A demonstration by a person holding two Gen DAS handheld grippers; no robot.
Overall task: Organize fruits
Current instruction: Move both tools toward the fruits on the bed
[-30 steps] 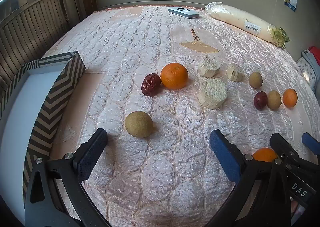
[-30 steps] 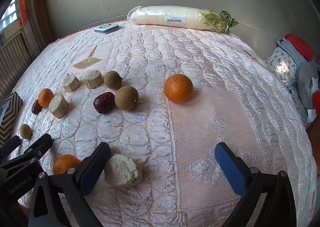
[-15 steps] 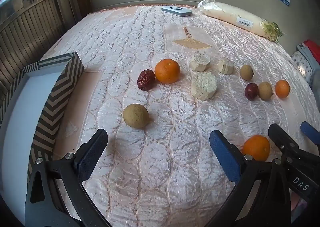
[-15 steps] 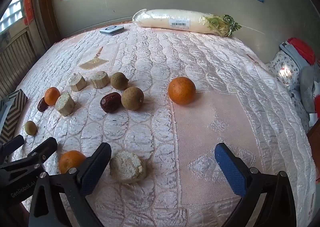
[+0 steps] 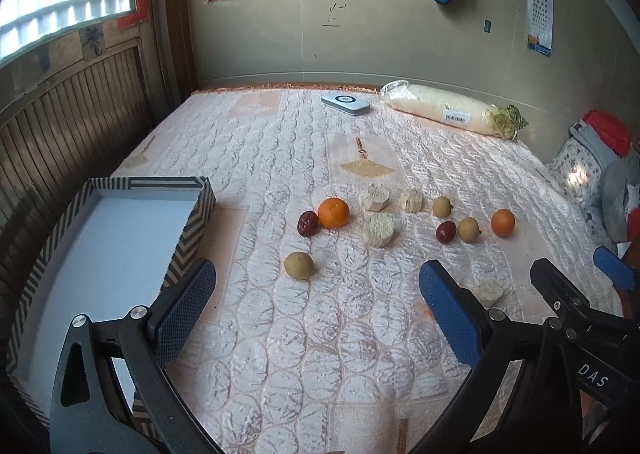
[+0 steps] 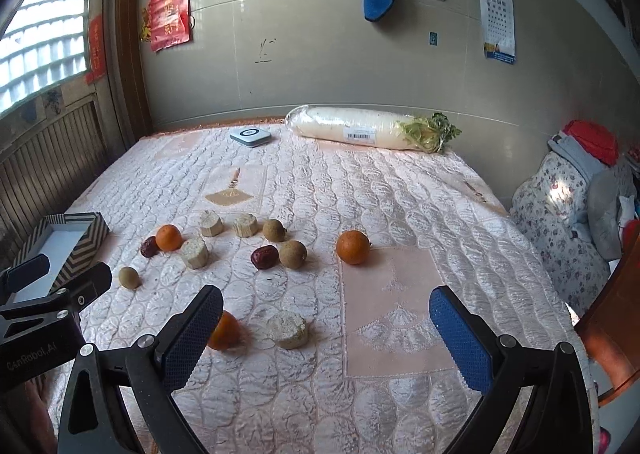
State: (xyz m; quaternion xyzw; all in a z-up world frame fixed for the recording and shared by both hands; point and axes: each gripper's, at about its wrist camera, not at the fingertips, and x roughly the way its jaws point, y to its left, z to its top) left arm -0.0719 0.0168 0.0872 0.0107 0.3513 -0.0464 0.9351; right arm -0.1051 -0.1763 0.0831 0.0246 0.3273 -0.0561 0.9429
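Note:
Fruits lie scattered on a pink quilted bed. In the left wrist view an orange point(image 5: 333, 212), a red date point(image 5: 307, 223) and a brown longan point(image 5: 299, 265) lie ahead of my open, empty left gripper point(image 5: 316, 314). A striped box point(image 5: 192, 222) with a white floor stands at the left. In the right wrist view my open, empty right gripper point(image 6: 326, 334) hovers over the bed. An orange point(image 6: 225, 331) shows beside its left finger, next to a pale cut chunk point(image 6: 288, 329). Another orange point(image 6: 353, 247), a date point(image 6: 264, 257) and a longan point(image 6: 293, 253) lie farther off.
A wrapped white radish point(image 6: 368, 128) and a small white device point(image 6: 250, 136) lie at the far edge by the wall. Several pale cut chunks point(image 5: 380, 229) sit among the fruits. Clothes point(image 6: 576, 190) are piled at the right. Wood panelling runs along the left.
Both grippers have pulled back and risen, so the fruits look smaller and the wall now shows. Both stay open. In the left wrist view the nearest orange is now hidden.

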